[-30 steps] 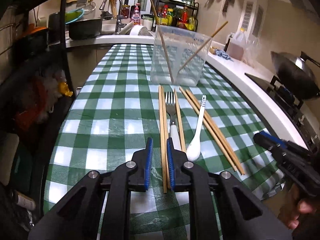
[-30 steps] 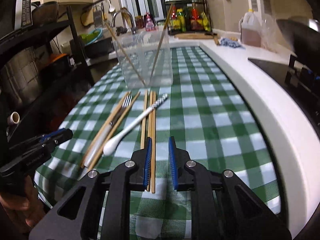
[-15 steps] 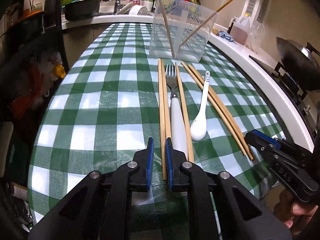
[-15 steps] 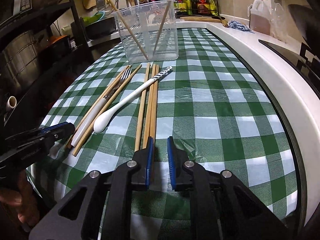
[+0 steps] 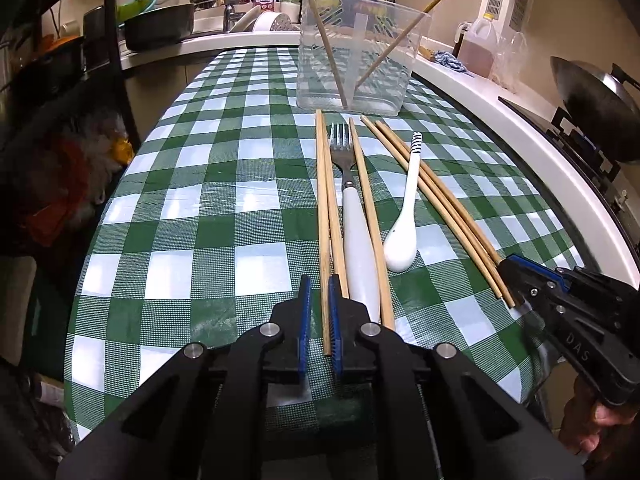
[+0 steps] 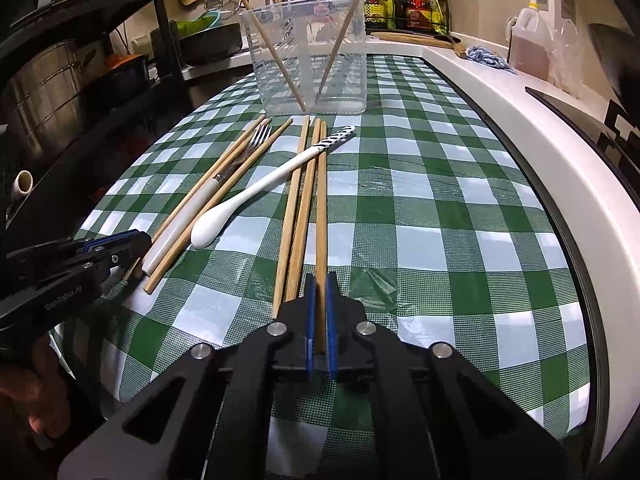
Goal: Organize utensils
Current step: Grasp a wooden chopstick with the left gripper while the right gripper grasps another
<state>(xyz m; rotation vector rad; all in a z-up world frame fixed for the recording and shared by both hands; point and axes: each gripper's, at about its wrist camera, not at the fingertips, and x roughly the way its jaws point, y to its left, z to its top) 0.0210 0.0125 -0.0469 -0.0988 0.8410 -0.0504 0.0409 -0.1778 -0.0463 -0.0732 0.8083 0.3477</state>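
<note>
Several wooden chopsticks, a white-handled fork (image 5: 358, 240) and a white spoon (image 5: 404, 236) with a striped handle lie on the green checked tablecloth (image 5: 224, 208). Behind them a clear container (image 5: 356, 60) holds two chopsticks. My left gripper (image 5: 319, 284) is shut on the near end of the leftmost chopstick (image 5: 322, 200). My right gripper (image 6: 320, 280) is closing, its pads on the near end of the rightmost chopstick (image 6: 321, 200). Each view shows the other gripper, the right one (image 5: 516, 276) and the left one (image 6: 132, 240), low at the table edge.
A wok (image 5: 592, 96) sits on the stove to the right beyond the white counter edge (image 6: 540, 152). An oil jug (image 5: 478, 48), a sink and pans stand at the back. A black shelf with a steel pot (image 6: 44, 92) is on the left.
Both grippers have sunk toward the table over the chopsticks' near ends. The right pads have narrowed onto their chopstick, and the left pads have drawn in slightly.
</note>
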